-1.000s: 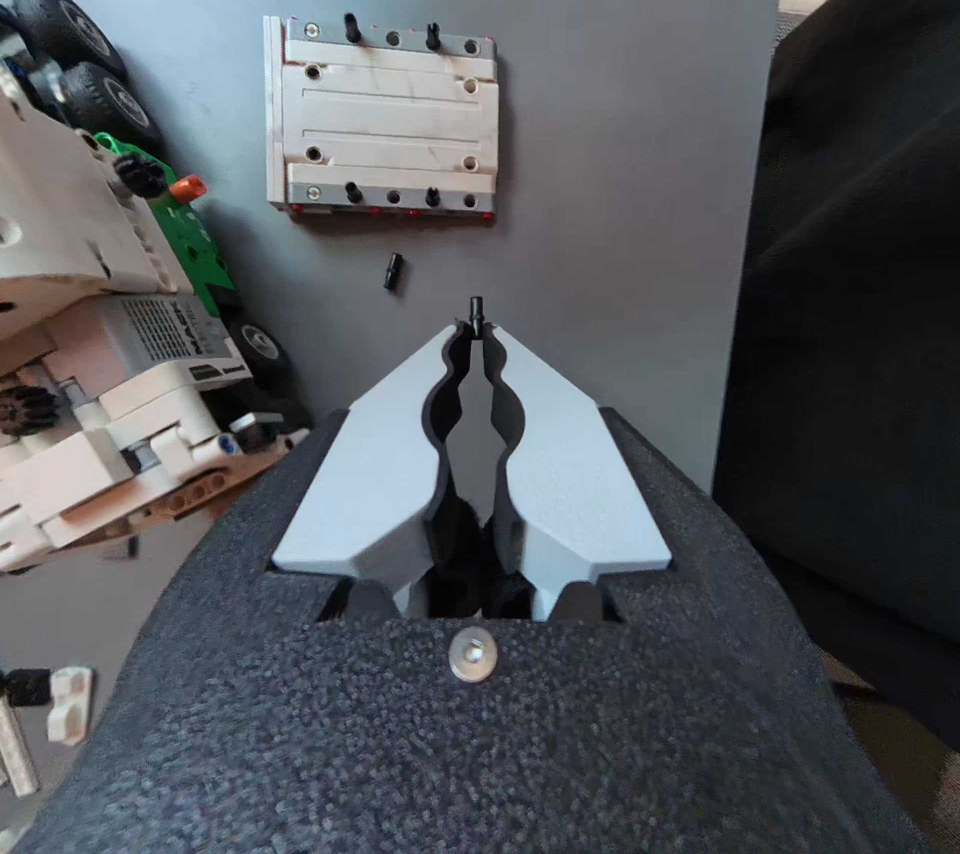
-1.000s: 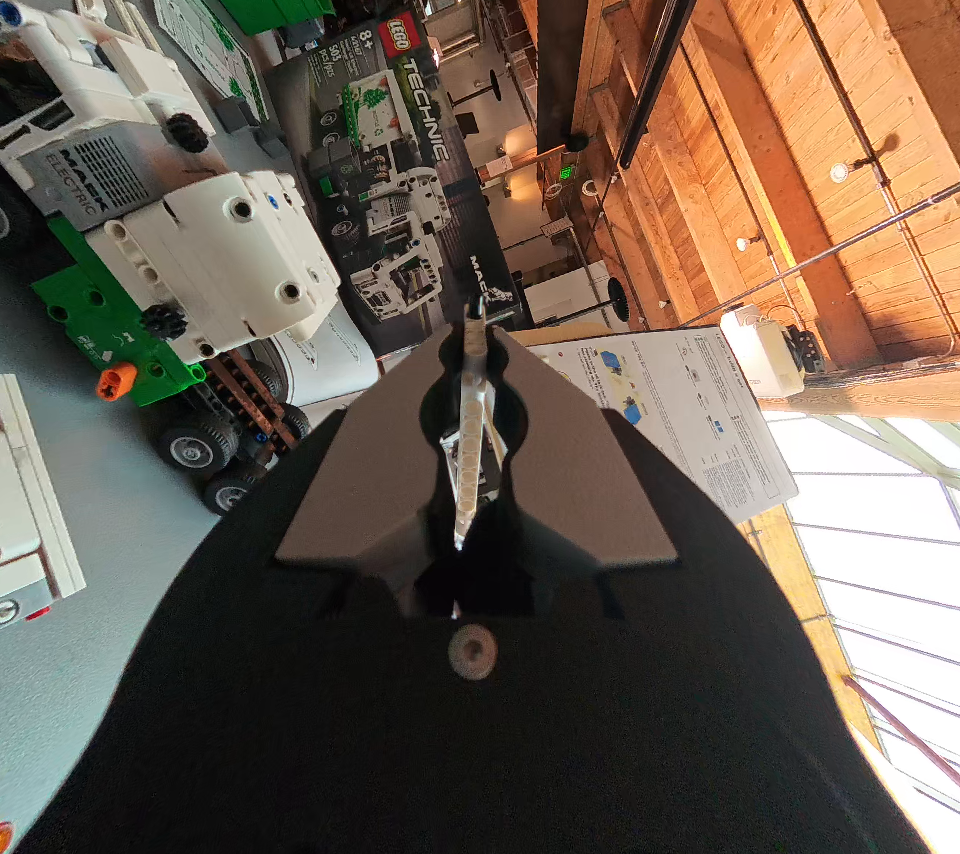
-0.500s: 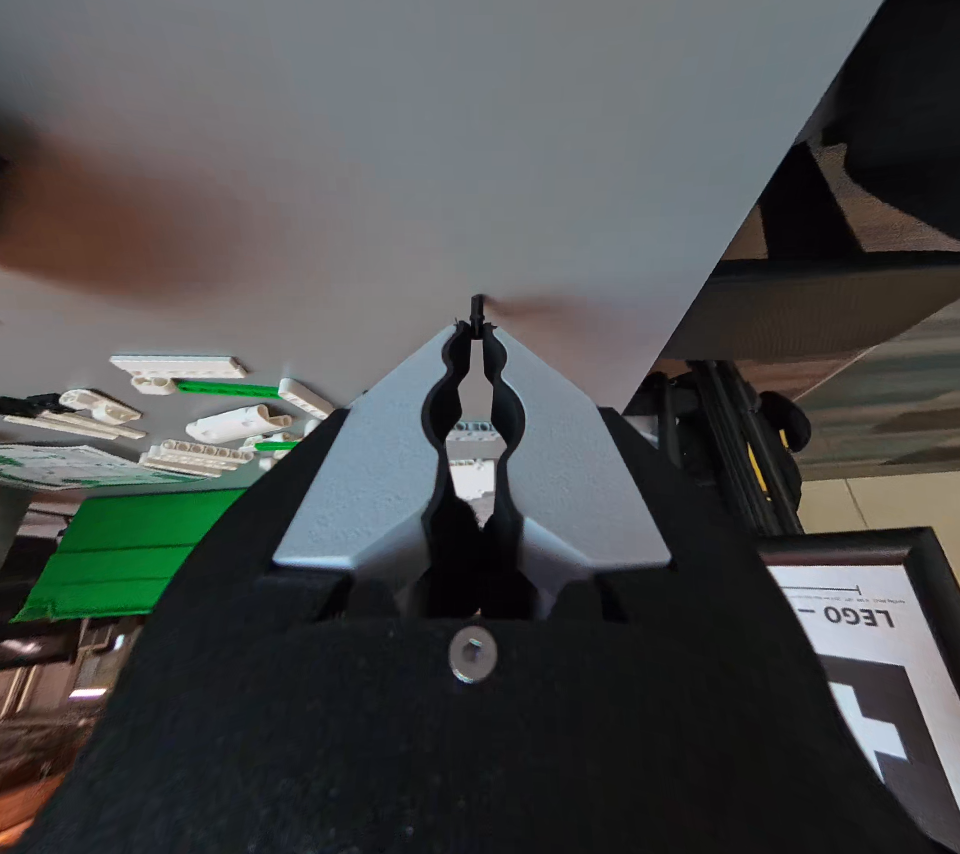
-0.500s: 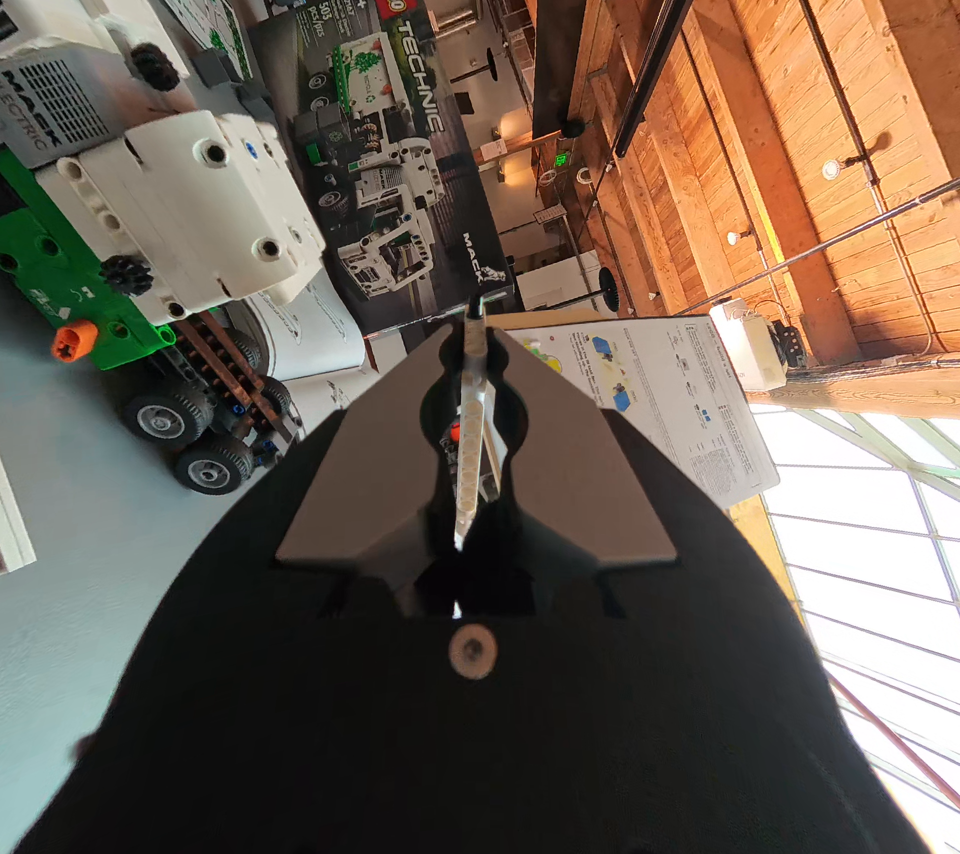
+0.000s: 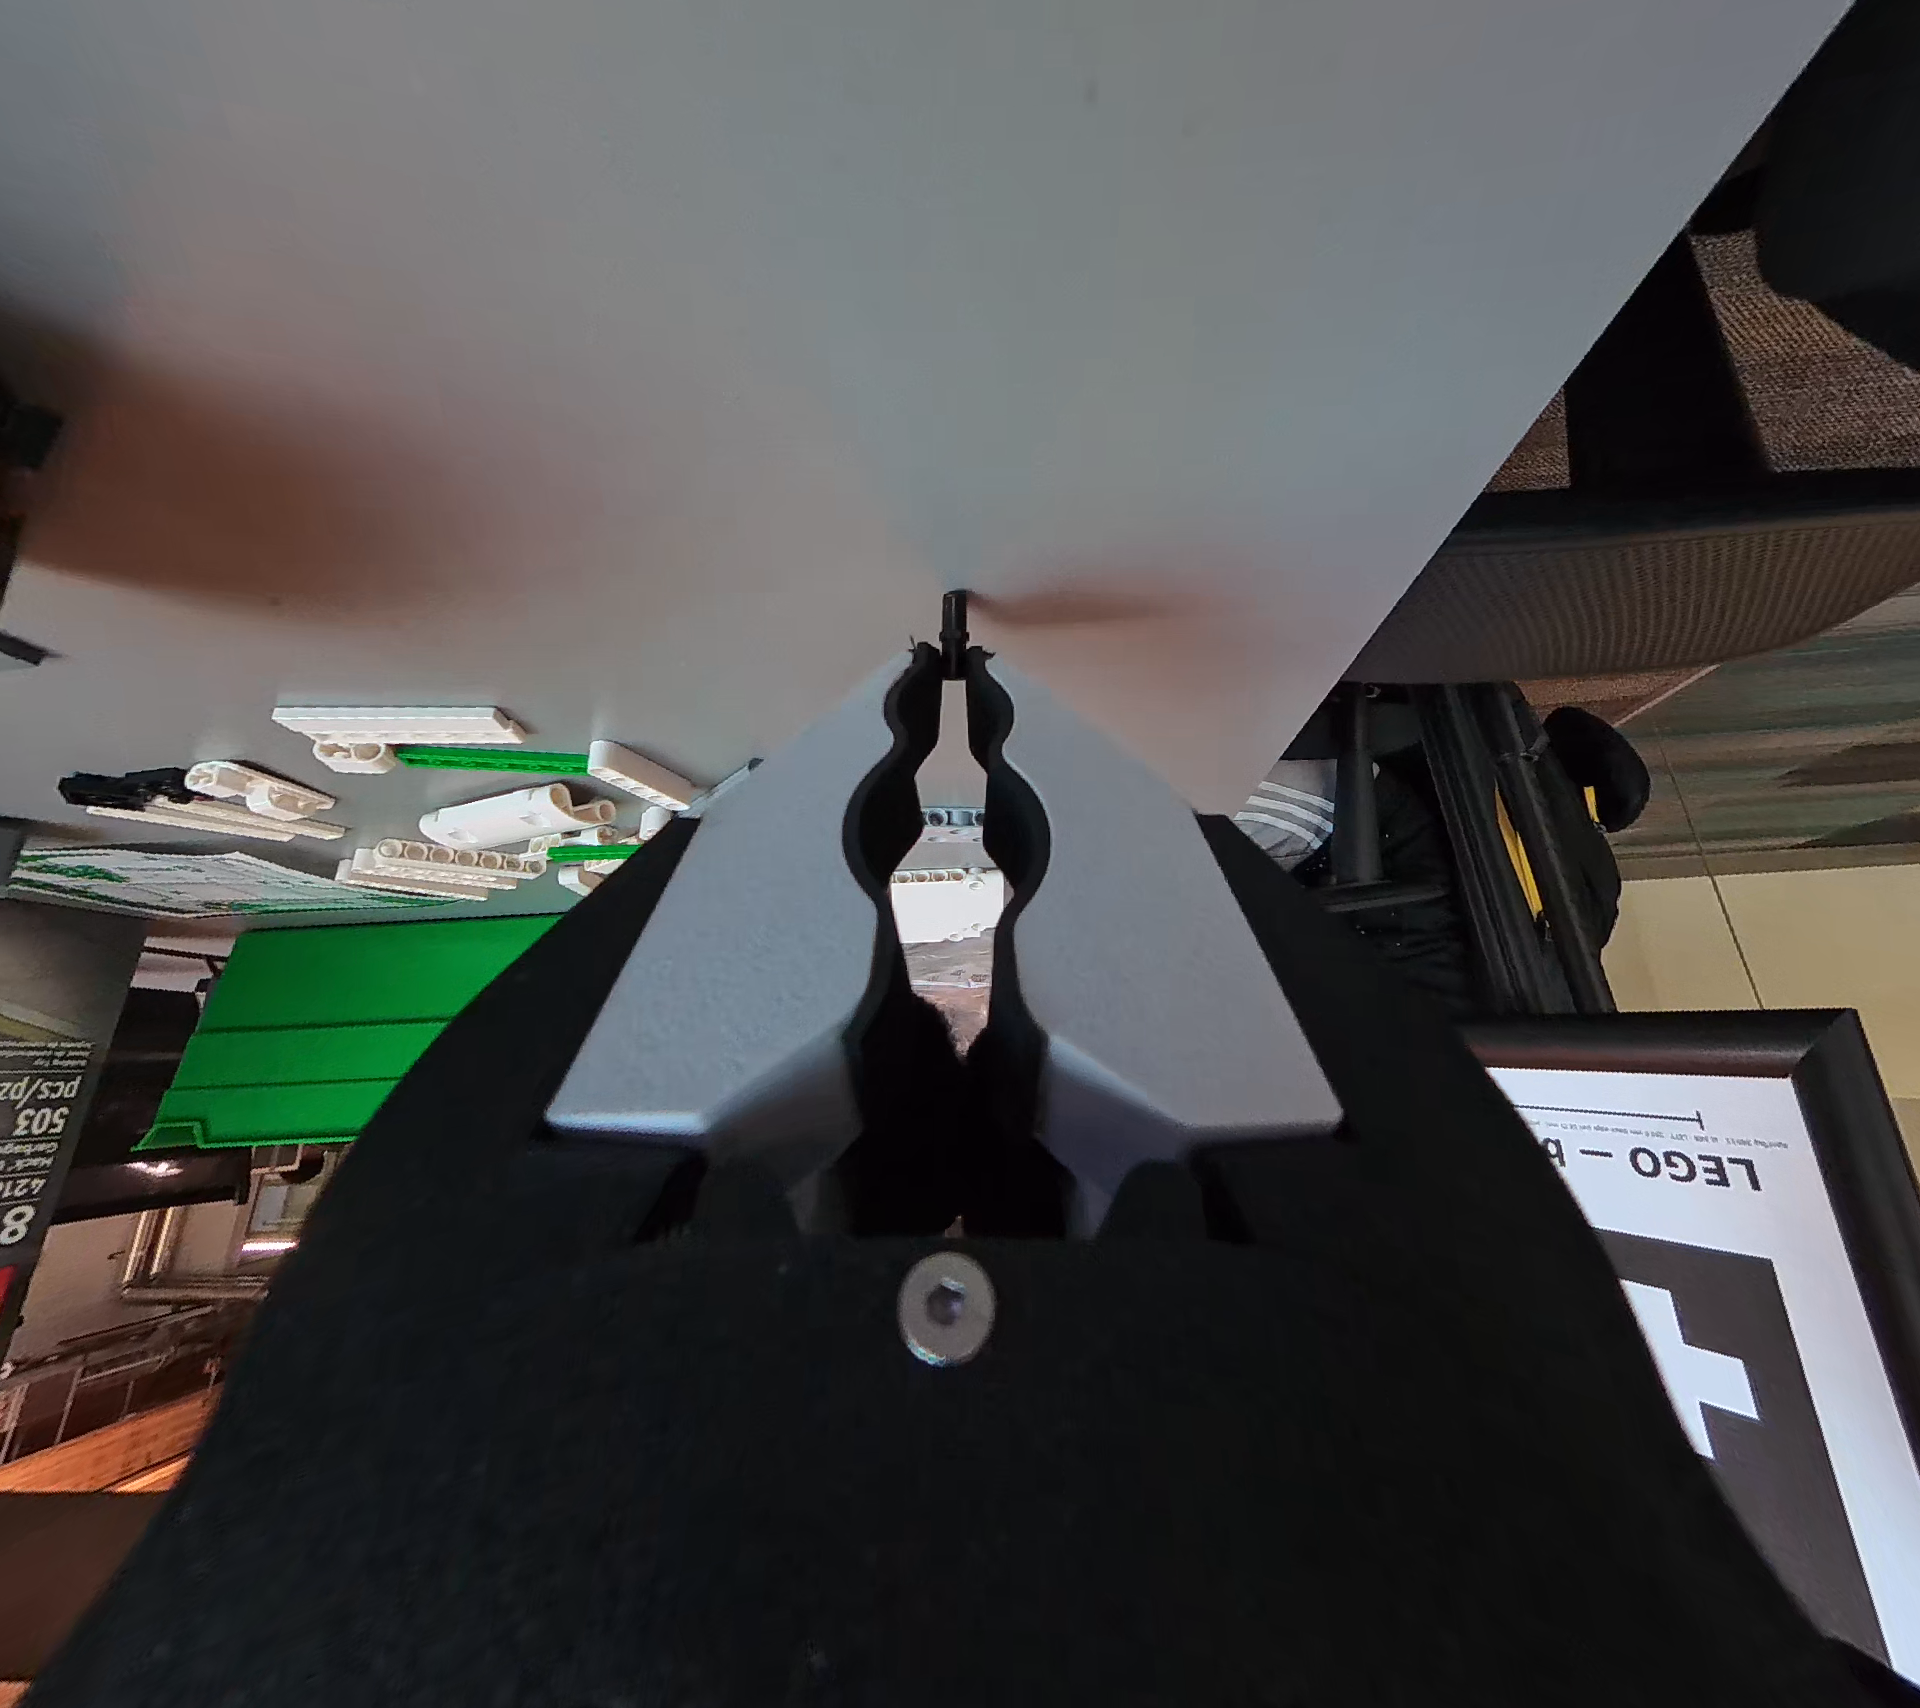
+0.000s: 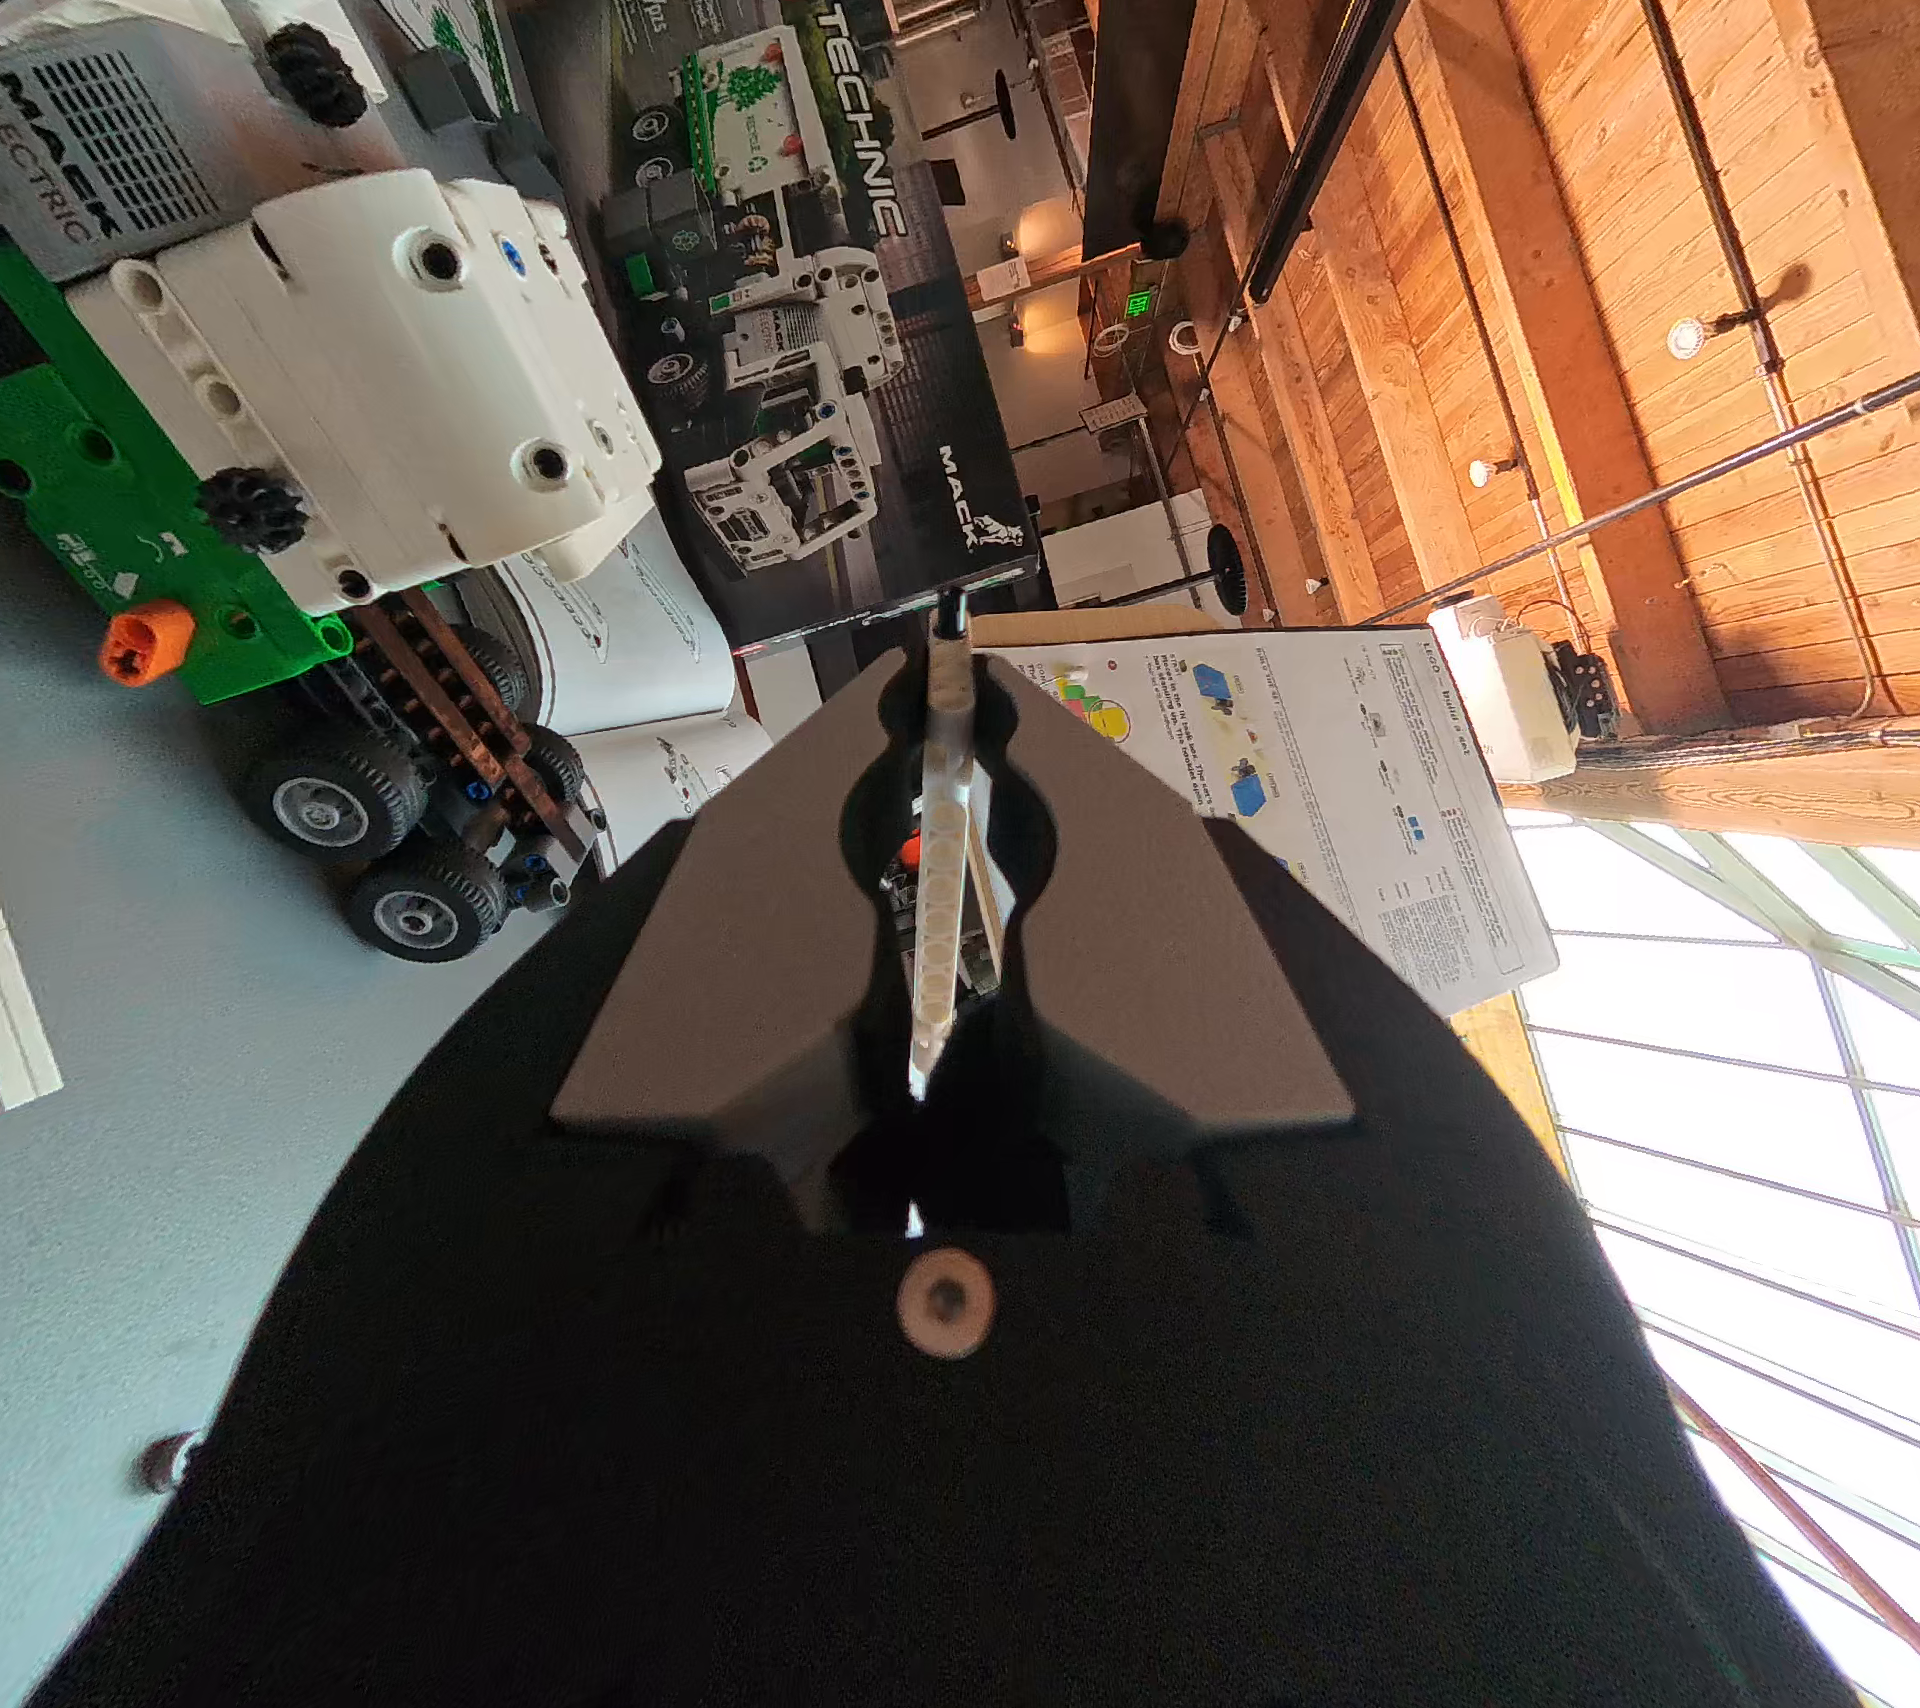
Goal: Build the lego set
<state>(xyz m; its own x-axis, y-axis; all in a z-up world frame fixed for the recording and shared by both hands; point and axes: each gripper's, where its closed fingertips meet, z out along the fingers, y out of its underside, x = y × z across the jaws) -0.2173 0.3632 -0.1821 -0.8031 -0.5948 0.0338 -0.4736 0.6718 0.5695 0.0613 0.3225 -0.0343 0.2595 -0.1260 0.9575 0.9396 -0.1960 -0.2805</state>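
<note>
My left gripper [image 5: 951,656] is shut on a small black pin [image 5: 951,619], which sticks out past the fingertips over the grey table [image 5: 935,152]. The view is turned upside down. My right gripper [image 6: 951,671] is shut on a long white beam with a row of holes [image 6: 940,848]; the beam runs back between the pads, edge-on, and a black pin [image 6: 951,609] sits at its front end. The white and green toy truck [image 6: 343,411] lies to the left of my right gripper on the grey table [image 6: 156,1035].
Loose white and green beams [image 5: 447,785] lie on the table. A green panel [image 5: 332,1024] and a framed sheet [image 5: 1714,1346] stand beyond it. In the right wrist view a dark product box [image 6: 821,287], open instruction booklet [image 6: 613,630] and printed sheet [image 6: 1299,796] stand behind the truck. Left tips to right tips: about 30 cm.
My left gripper swung up from the white plate with pins and turned over, keeping the black pin. My right gripper drifted slightly, so the truck slid left and up in its view; the beam stays held.
</note>
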